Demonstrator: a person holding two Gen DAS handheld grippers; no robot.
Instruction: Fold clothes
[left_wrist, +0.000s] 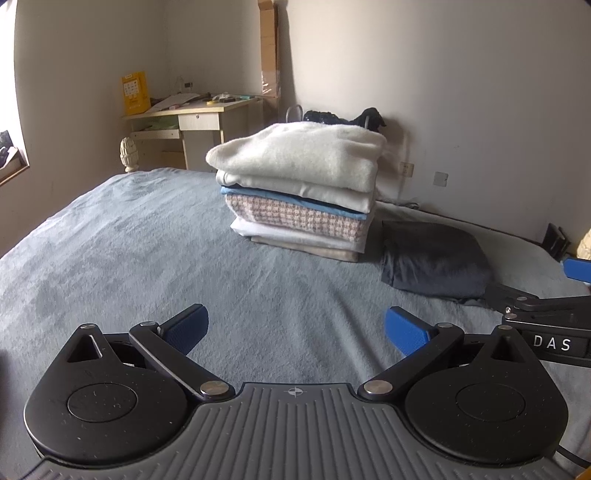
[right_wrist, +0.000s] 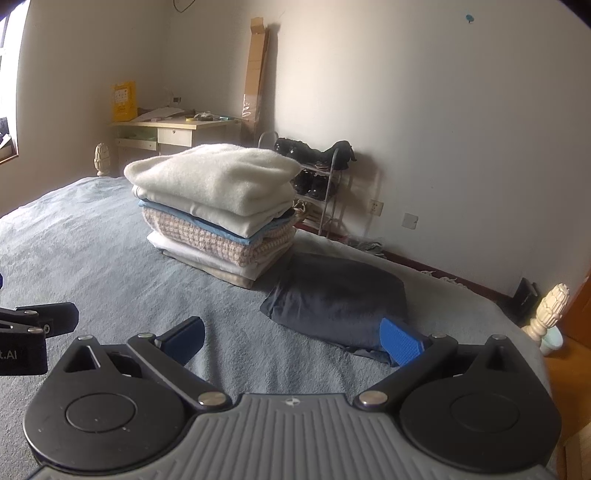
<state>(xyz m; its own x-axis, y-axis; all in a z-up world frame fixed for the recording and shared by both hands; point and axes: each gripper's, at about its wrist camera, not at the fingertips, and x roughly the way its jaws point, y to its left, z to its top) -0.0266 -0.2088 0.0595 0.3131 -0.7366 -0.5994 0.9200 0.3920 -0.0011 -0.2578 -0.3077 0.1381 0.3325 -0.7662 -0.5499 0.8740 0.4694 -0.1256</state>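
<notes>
A stack of folded clothes (left_wrist: 303, 192) (right_wrist: 218, 206) stands on the grey-blue bed (left_wrist: 147, 251) (right_wrist: 92, 251), a white fleece on top. Beside it lies a folded dark navy garment (left_wrist: 436, 258) (right_wrist: 340, 299). My left gripper (left_wrist: 295, 328) hovers open over bare bedding, well short of the stack, nothing between its blue pads. My right gripper (right_wrist: 291, 338) is open too; its right fingertip (right_wrist: 400, 343) sits in front of the dark garment's near edge. Each gripper shows at the edge of the other's view: the right gripper (left_wrist: 546, 317), the left gripper (right_wrist: 33, 332).
A desk (left_wrist: 192, 118) (right_wrist: 173, 129) with clutter stands in the far corner, a tall cardboard box (left_wrist: 269, 48) leaning by it. A shoe rack (right_wrist: 317, 184) is against the wall right of the bed. Carved bedposts (right_wrist: 550, 310) (left_wrist: 129, 153) mark the bed corners.
</notes>
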